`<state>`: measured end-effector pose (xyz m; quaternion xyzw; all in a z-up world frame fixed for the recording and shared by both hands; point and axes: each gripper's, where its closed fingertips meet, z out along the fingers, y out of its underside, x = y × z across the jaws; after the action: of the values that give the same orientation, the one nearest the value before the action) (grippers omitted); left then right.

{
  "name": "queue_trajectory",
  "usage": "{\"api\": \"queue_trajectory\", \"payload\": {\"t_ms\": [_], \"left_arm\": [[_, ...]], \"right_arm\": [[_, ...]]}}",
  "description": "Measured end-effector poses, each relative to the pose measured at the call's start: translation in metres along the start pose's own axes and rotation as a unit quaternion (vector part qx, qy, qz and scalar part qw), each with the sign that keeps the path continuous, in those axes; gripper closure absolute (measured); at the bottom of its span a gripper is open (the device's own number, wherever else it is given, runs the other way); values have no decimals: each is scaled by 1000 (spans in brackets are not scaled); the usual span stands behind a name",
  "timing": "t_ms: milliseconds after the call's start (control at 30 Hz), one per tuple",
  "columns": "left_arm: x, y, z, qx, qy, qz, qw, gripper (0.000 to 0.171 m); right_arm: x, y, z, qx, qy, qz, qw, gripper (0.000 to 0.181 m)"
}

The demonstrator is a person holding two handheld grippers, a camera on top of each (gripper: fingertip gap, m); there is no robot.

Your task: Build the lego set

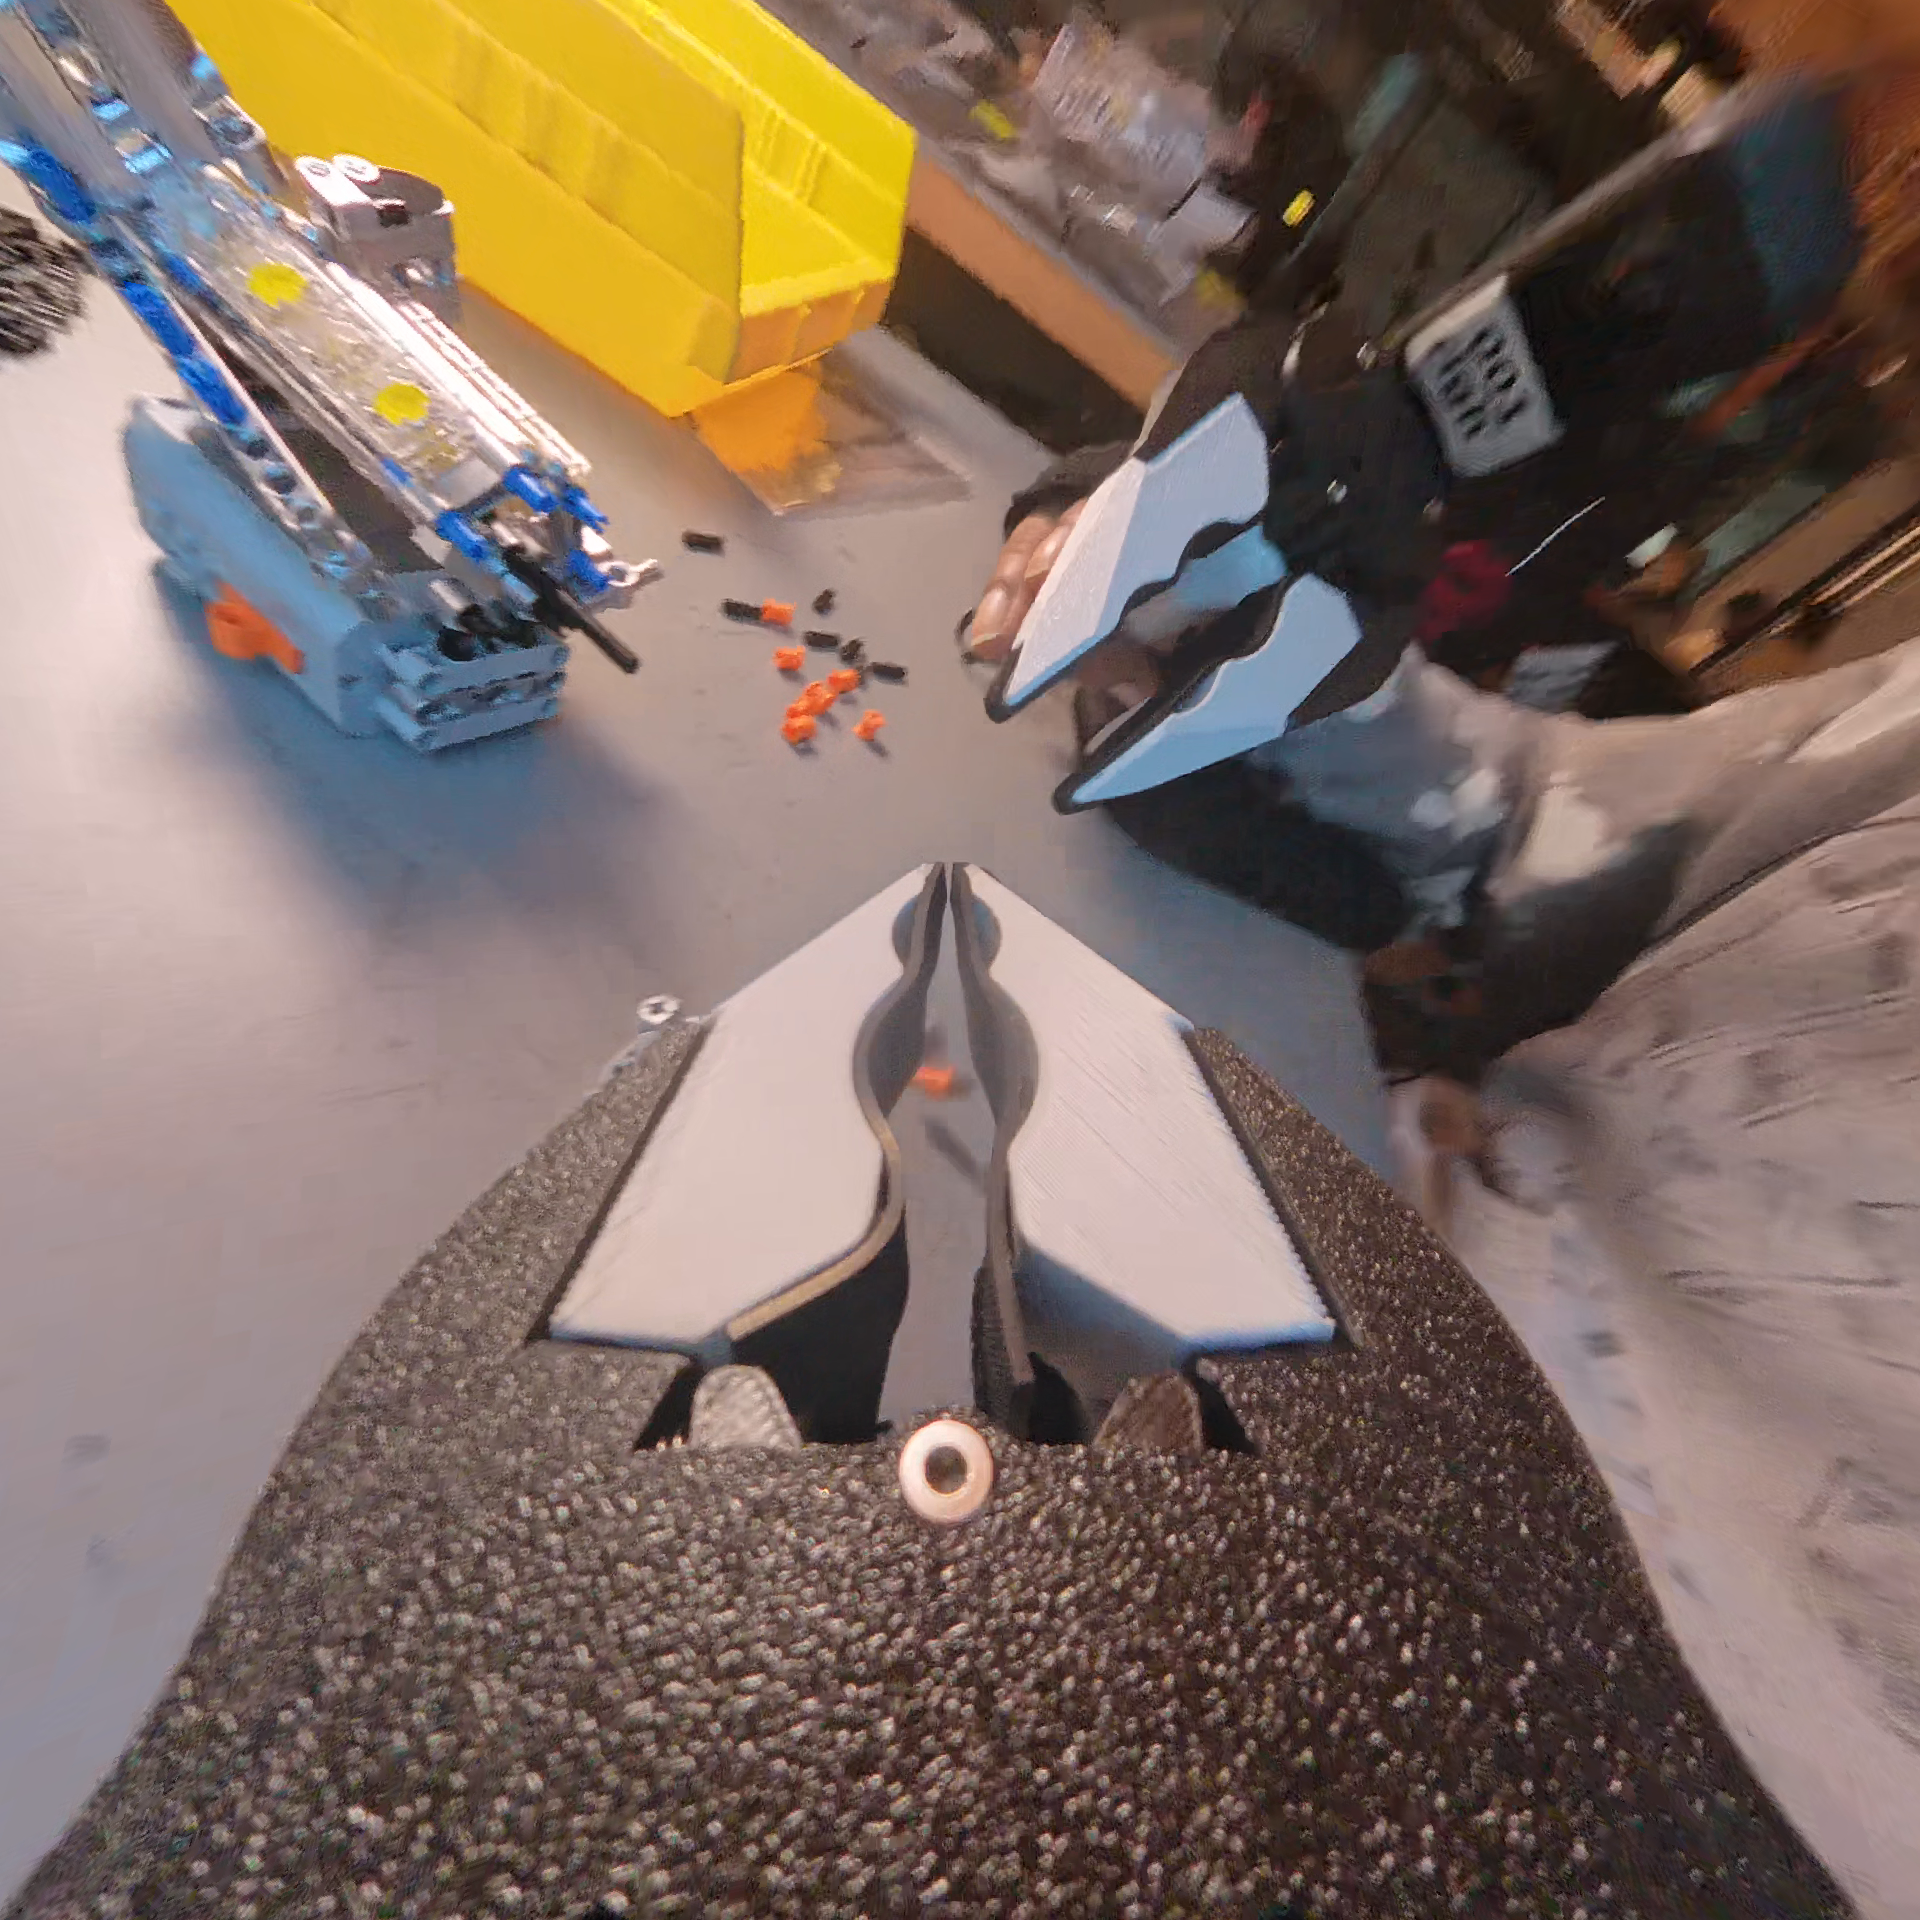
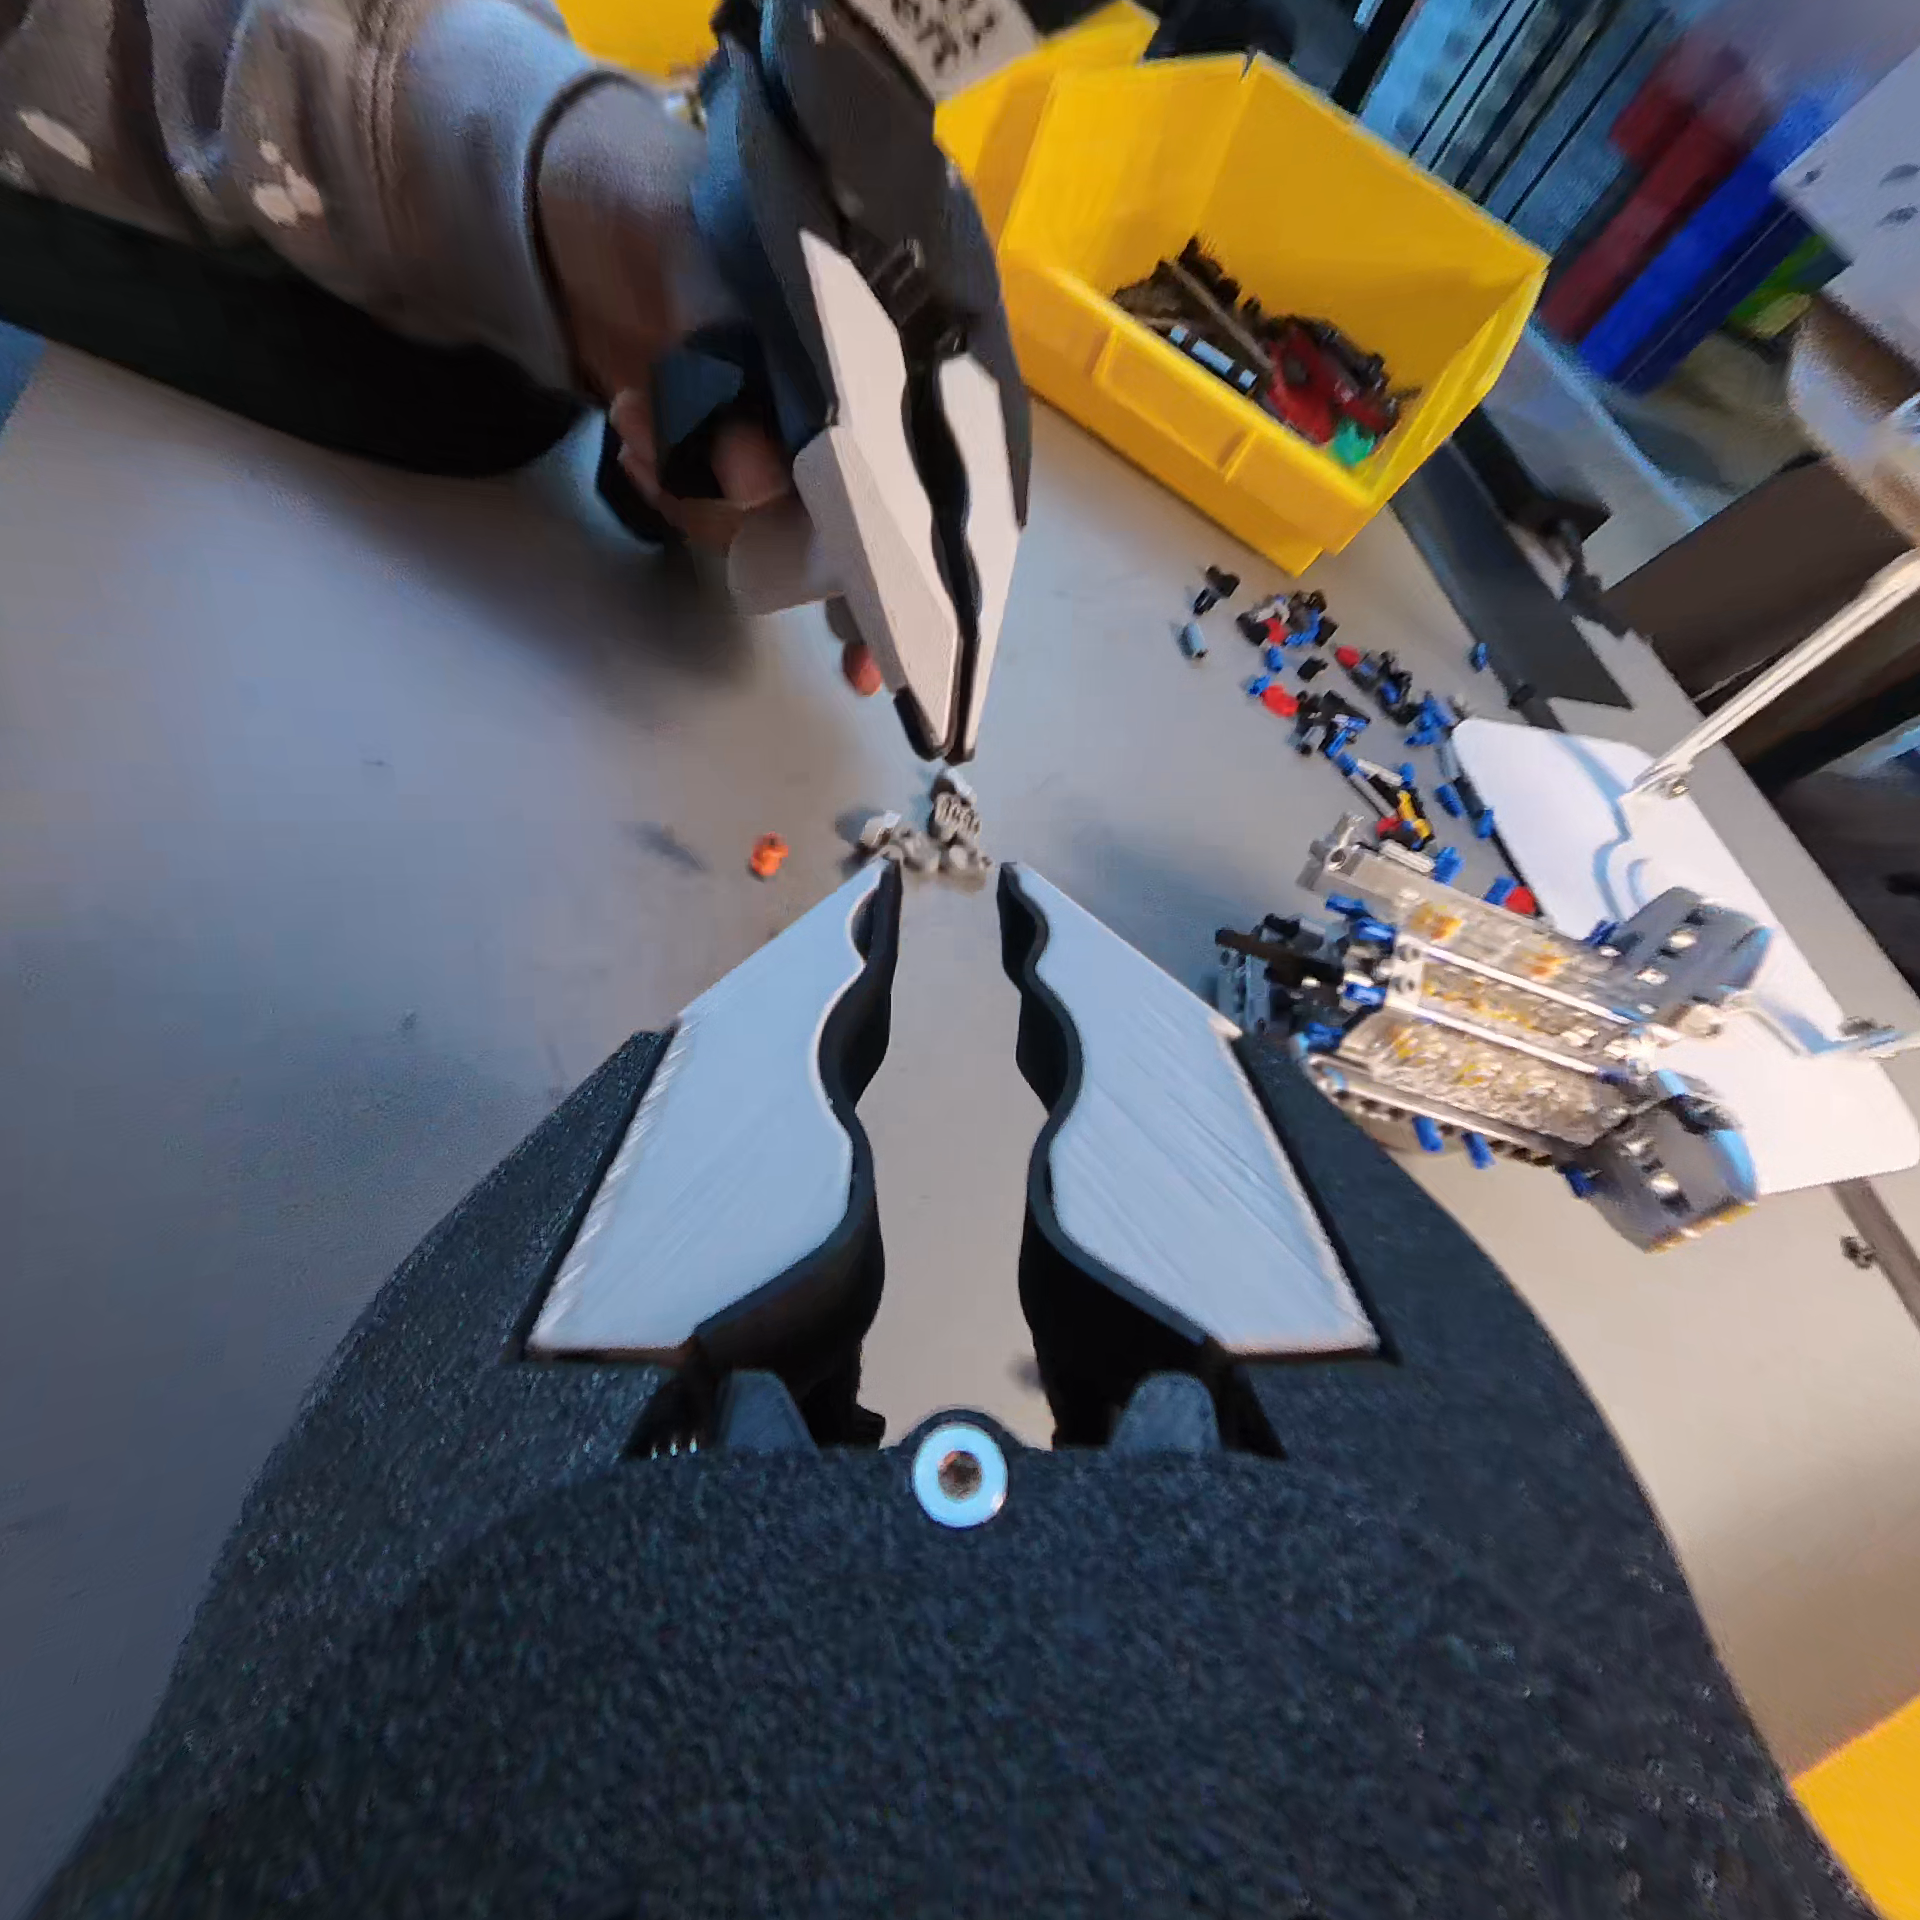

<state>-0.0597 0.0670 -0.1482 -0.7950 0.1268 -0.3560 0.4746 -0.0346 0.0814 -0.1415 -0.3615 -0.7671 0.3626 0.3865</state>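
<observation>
Looking over a plain grey tabletop w/ yellow parts bins at the far edge, cluttered shelving blurred behind. One bin holds mixed black, red and green pieces. A half-built grey-and-blue brick model lies on its side; in the right wrist view it rests partly on a white sheet.

My left gripper has its jaws pressed together at the tips, nothing pinched that I can see; a single orange peg shows on the table through the gap lower down. Scatter of orange and black pegs sits ahead, betw. the model and my right gripper.

Right gripper jaws spread, empty. A small heap of grey pieces lies just beyond its tips, directly under the left gripper's closed tips. Blue and black pegs strewn near the bins.
</observation>
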Motion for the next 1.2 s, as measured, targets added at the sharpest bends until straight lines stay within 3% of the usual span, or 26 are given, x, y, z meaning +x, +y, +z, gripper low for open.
{"api": "queue_trajectory", "payload": {"t_ms": [100,233,367,700,1200], "left_arm": [[-17,22,-6,-94,-73,112,987,163],[-7,46,-12,-168,-51,173,969,160],[7,53,-7,-174,-19,180,968,157],[-5,59,6,-190,-76,232,951,154],[11,67,6,-210,-35,237,948,158]], "right_arm": [[-13,17,10,-44,-32,3,999,163],[-22,27,20,-69,-53,-1,996,164],[-25,30,22,-72,-66,15,995,164],[-30,39,21,-94,-80,8,992,164],[-35,40,20,-93,-88,3,992,164]]}}
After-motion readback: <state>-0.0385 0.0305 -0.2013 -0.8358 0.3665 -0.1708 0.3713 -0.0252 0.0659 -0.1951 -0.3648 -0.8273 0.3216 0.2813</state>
